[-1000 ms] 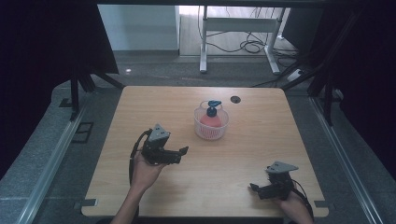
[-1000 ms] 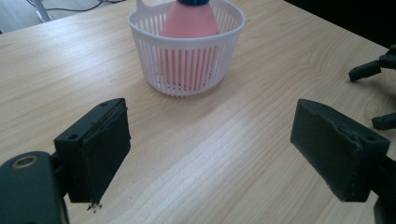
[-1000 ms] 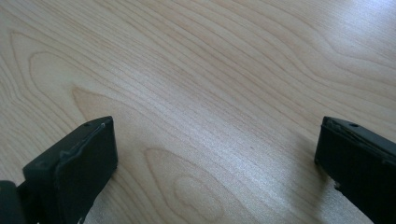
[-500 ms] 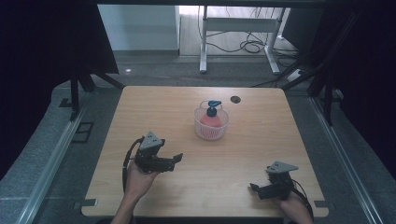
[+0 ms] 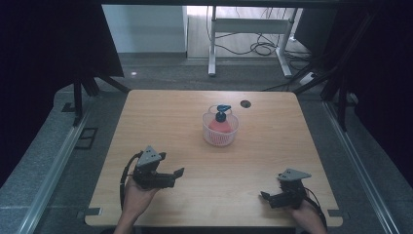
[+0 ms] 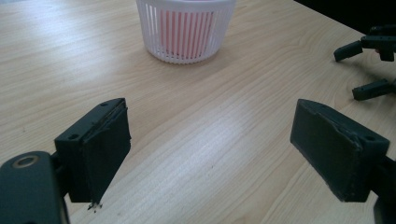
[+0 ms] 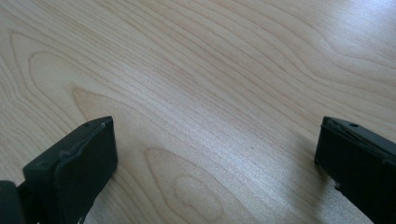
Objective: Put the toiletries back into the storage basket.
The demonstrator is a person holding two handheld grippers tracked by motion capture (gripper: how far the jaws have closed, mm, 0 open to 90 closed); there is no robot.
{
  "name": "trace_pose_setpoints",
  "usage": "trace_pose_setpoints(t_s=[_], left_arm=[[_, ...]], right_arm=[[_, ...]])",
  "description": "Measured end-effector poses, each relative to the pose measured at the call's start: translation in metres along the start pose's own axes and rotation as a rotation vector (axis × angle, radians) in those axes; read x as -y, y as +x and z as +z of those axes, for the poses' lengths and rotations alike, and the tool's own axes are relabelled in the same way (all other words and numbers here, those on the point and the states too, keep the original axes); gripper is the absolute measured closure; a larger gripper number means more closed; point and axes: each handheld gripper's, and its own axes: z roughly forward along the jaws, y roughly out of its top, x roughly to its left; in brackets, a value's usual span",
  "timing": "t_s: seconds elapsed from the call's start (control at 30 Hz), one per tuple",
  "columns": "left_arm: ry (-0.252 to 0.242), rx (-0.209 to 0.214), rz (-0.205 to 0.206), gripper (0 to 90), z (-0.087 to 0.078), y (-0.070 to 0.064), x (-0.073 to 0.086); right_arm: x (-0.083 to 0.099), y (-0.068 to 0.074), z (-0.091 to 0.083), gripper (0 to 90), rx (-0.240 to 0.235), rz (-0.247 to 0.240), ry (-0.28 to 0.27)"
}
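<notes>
Pulled back toward table's near edge: left gripper [image 5: 179, 171], jaws spread, empty. Right gripper [image 5: 263, 195] likewise spread. White basket [image 5: 220, 131] holding red bottle [image 5: 220, 125].

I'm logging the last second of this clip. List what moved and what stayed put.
The left gripper drew back toward the person's edge of the table and a little leftward, away from the white slotted basket. Its fingers stayed open and empty. The right gripper, open near the front right corner, and the basket with its red and blue contents kept their places.

A lab: black curtains [image 5: 53, 44] ring a lone wooden table [image 5: 160, 112], cables [image 5: 253, 48] trailing behind.
</notes>
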Motion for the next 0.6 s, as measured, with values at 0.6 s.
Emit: trace_pose_setpoints(t_s=[0.6], left_arm=[[0.022,-0.028,-0.007,11.5,-0.003,-0.002,0.037]], right_arm=[[0.0,0.0,0.0,0.0,0.0,0.003,0.001]])
